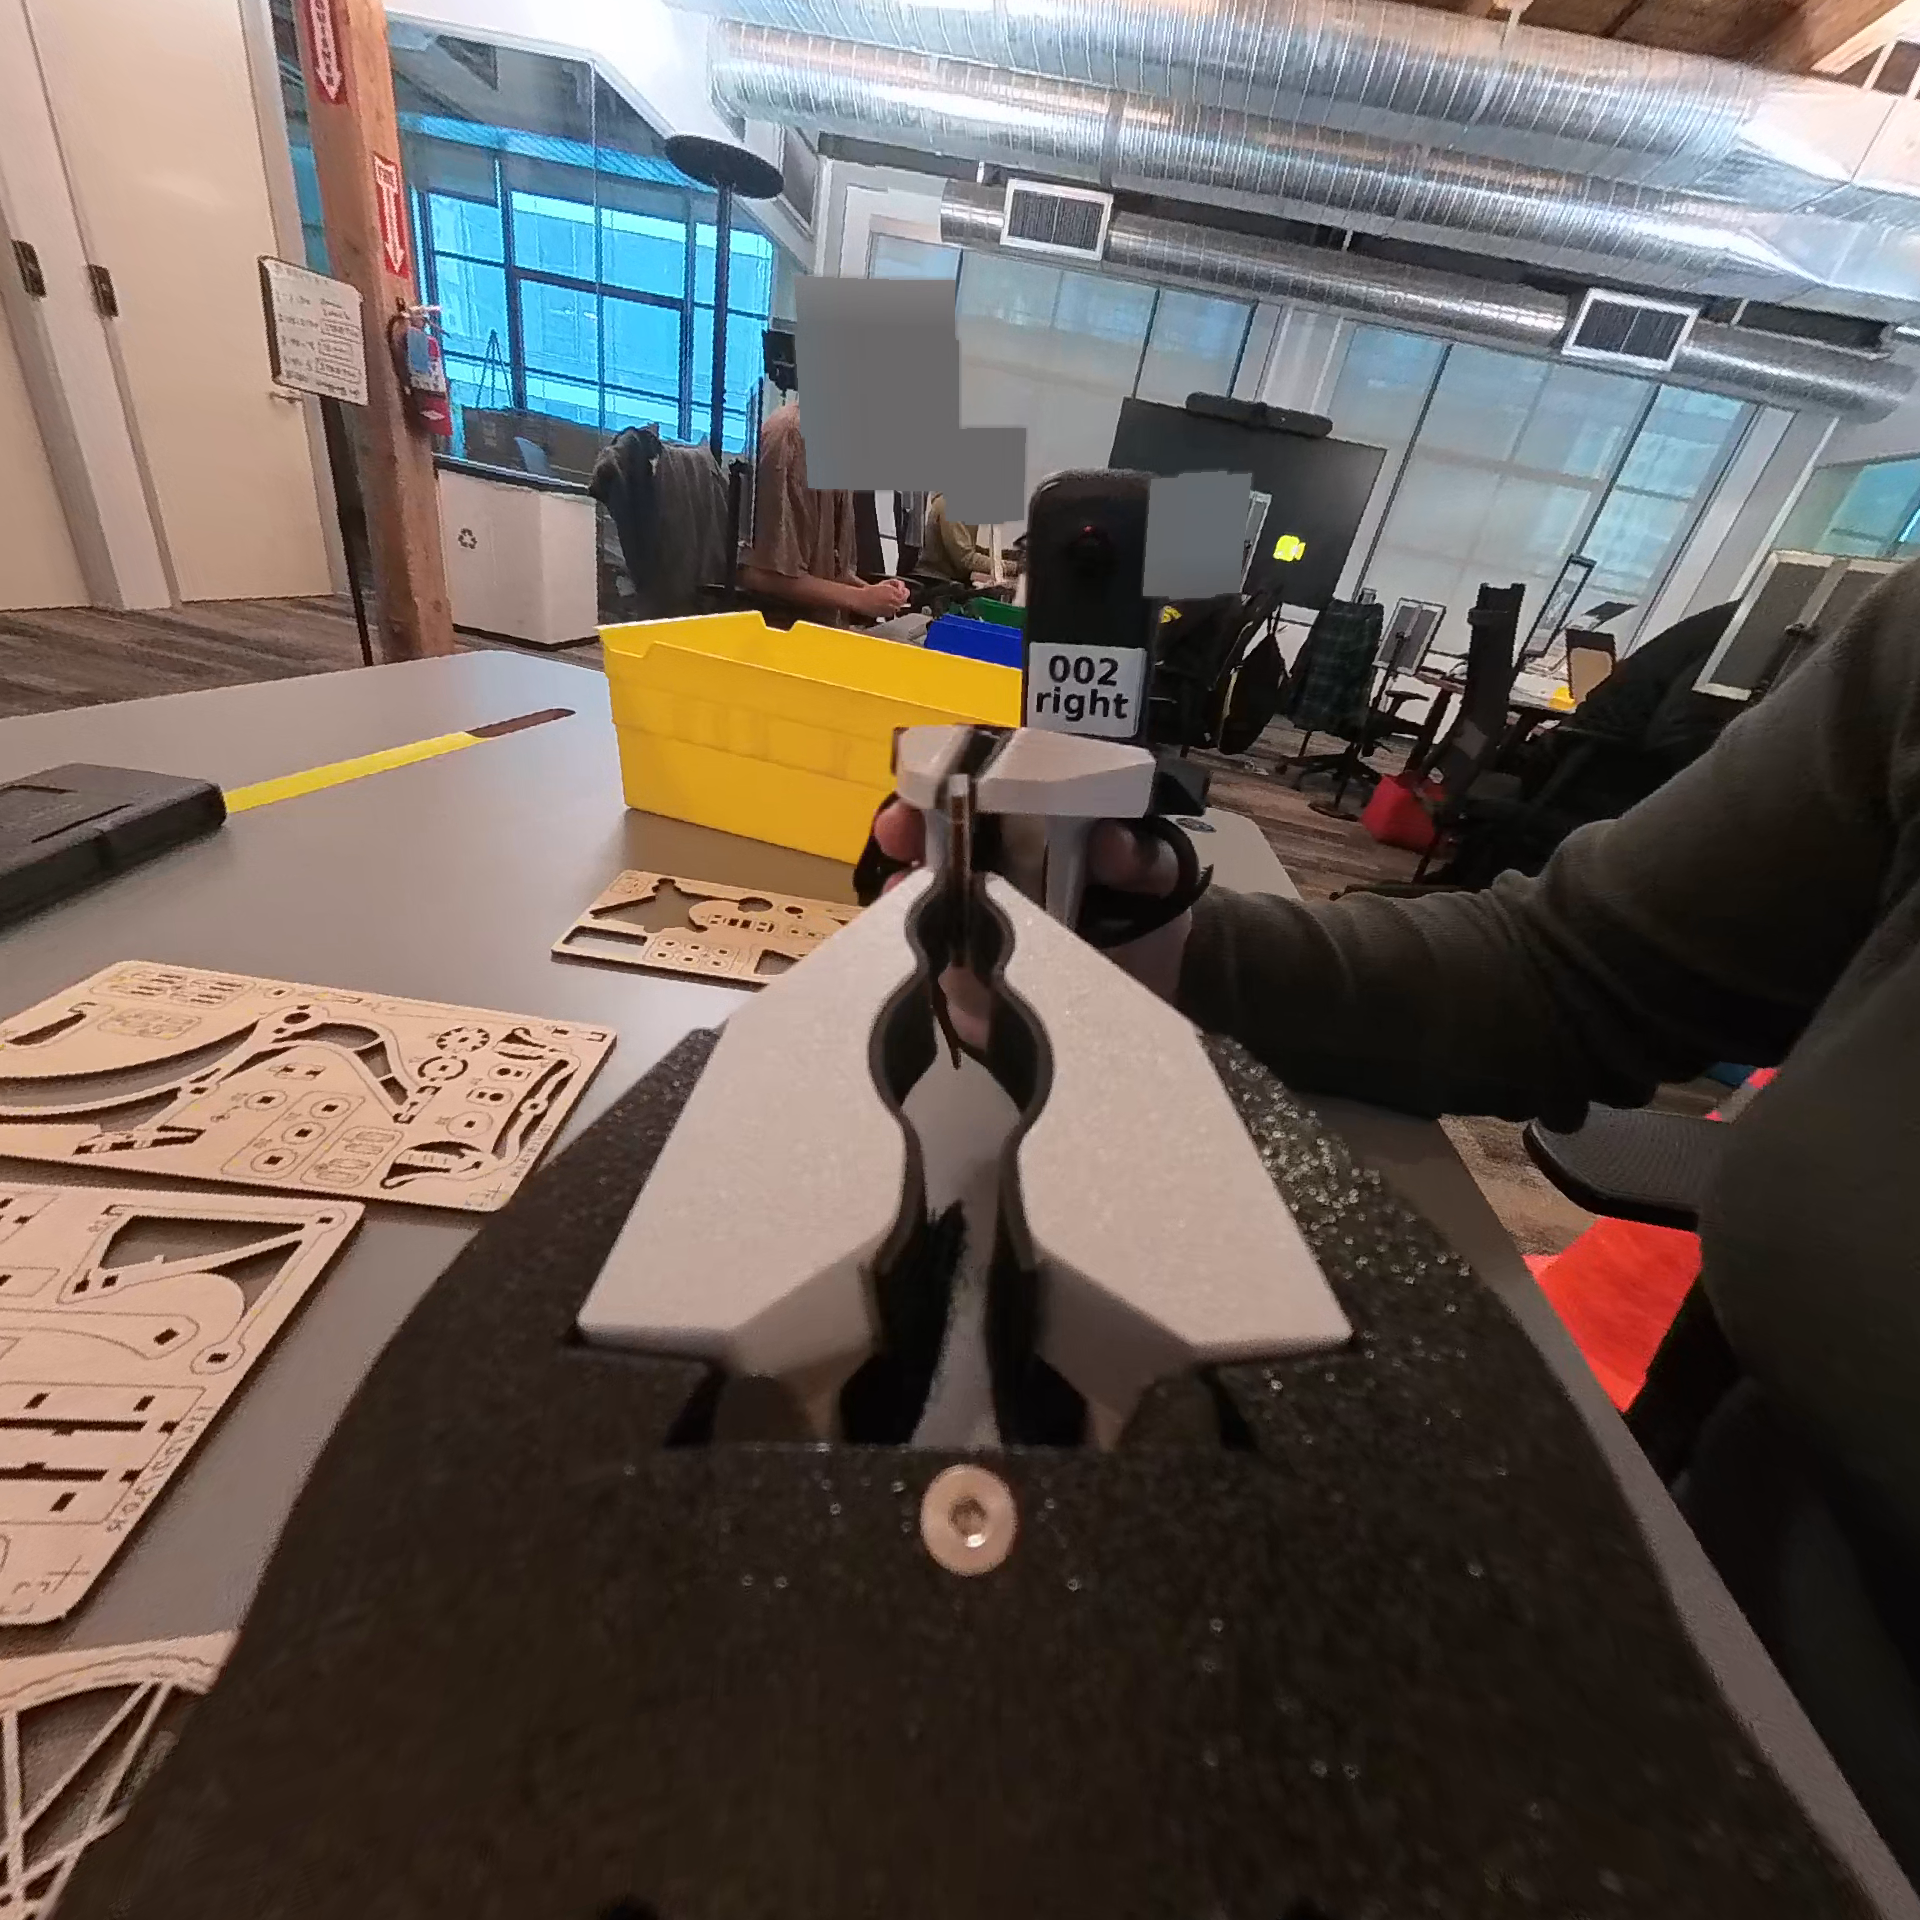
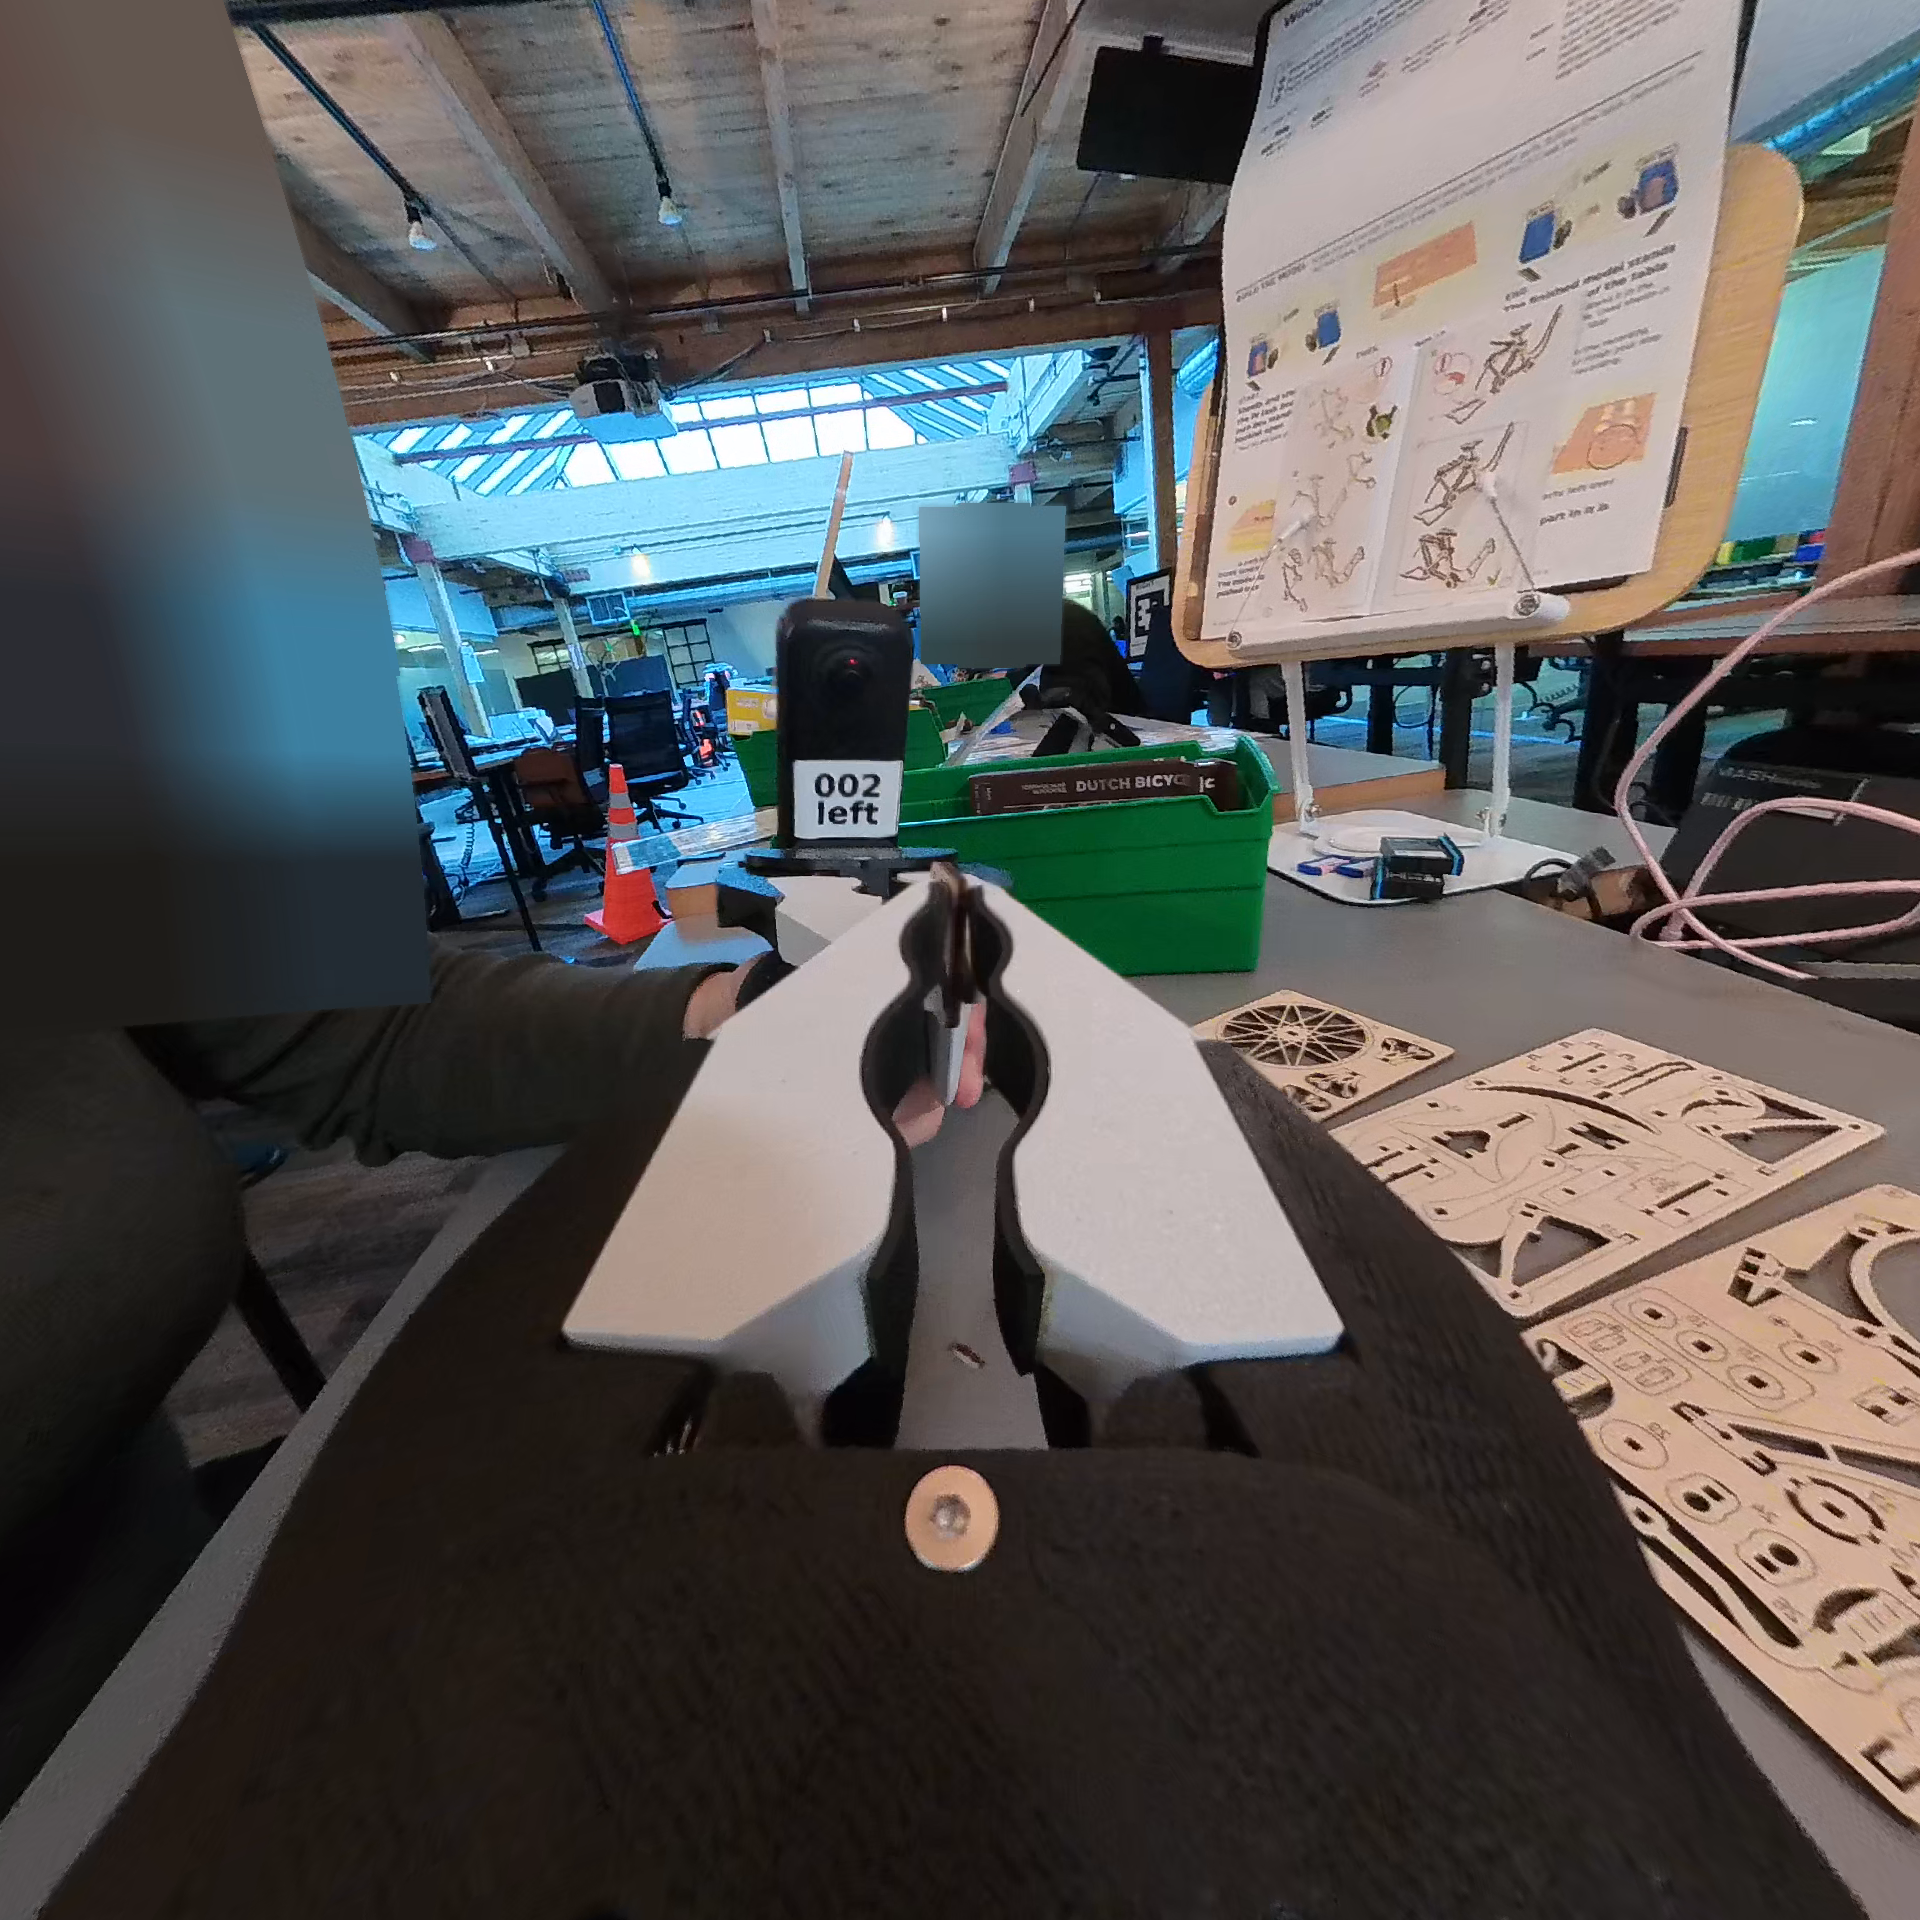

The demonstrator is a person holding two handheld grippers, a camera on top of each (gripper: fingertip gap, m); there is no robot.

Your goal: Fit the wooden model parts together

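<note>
At nine o'clock in the left wrist view we see the pale, laser-cut plywood sheets (image 1: 281,1081) lying flat on the grey surface (image 1: 416,862), most of their parts not yet pushed out. A yellow plastic bin (image 1: 769,727) stands at twelve o'clock beyond them.

In the middle, our left claw (image 1: 961,909) meets our right claw (image 1: 961,790) tip to tip above the surface. Both are closed on a small, thin, dark-edged wooden piece (image 1: 958,935) held edge-on between them. Whether this is one part or two already mated, we cannot tell.

In the right wrist view the same small piece (image 2: 948,935) sits at twelve o'clock in the right claw (image 2: 951,904), with more sheets (image 2: 1600,1153) at three o'clock and a green plastic bin (image 2: 1091,873) behind.

We judge the piece to be very light, stiff and brittle: thin plywood snaps across narrow necks and tabs. We would grip it on its flat faces, close to the joint, and press straight along the slot without twisting.
</note>
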